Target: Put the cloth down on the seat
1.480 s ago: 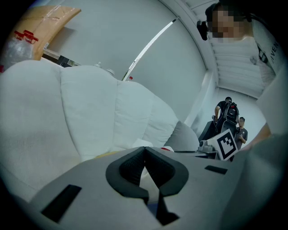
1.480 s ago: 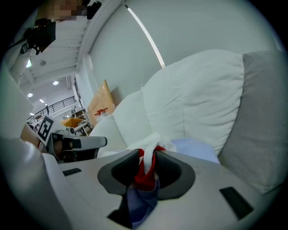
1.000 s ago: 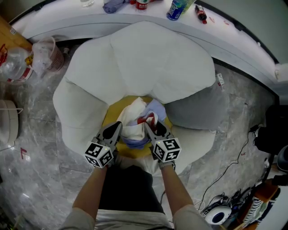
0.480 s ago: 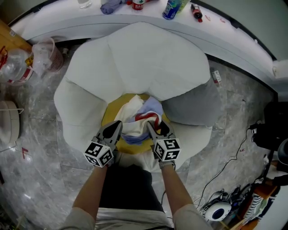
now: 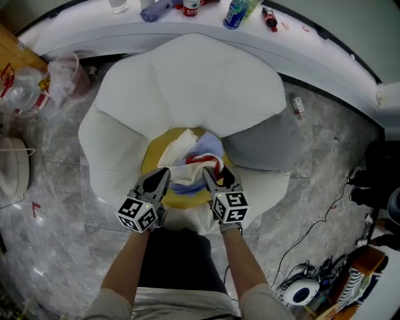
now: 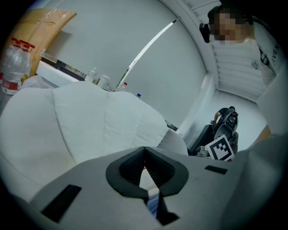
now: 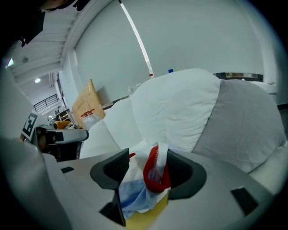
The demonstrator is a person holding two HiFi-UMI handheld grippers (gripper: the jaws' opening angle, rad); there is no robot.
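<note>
A crumpled white, blue and red cloth (image 5: pixel 197 160) lies on the round yellow seat (image 5: pixel 157 160) of a white petal-shaped chair (image 5: pixel 206 81). My right gripper (image 5: pixel 214 175) is at the cloth's near right edge. Its jaws are opening, and in the right gripper view (image 7: pixel 147 158) the cloth's red hem (image 7: pixel 154 173) hangs loose between them, resting against the right pad only. My left gripper (image 5: pixel 160 176) is at the cloth's near left edge. In the left gripper view (image 6: pixel 144 150) its tips meet with nothing between them, and a strip of cloth (image 6: pixel 151 203) shows behind the jaws.
A grey cushion (image 5: pixel 269 140) fills the chair's right side. A curved white counter (image 5: pixel 325 50) with bottles (image 5: pixel 234 14) runs behind the chair. Plastic bags and a bottle (image 5: pixel 28 90) lie at the left. Cables and dark equipment (image 5: pixel 375 181) are on the marble floor at the right.
The right gripper's jaws have spread apart and the cloth has sagged and spread lower on the yellow seat. The left gripper has hardly moved.
</note>
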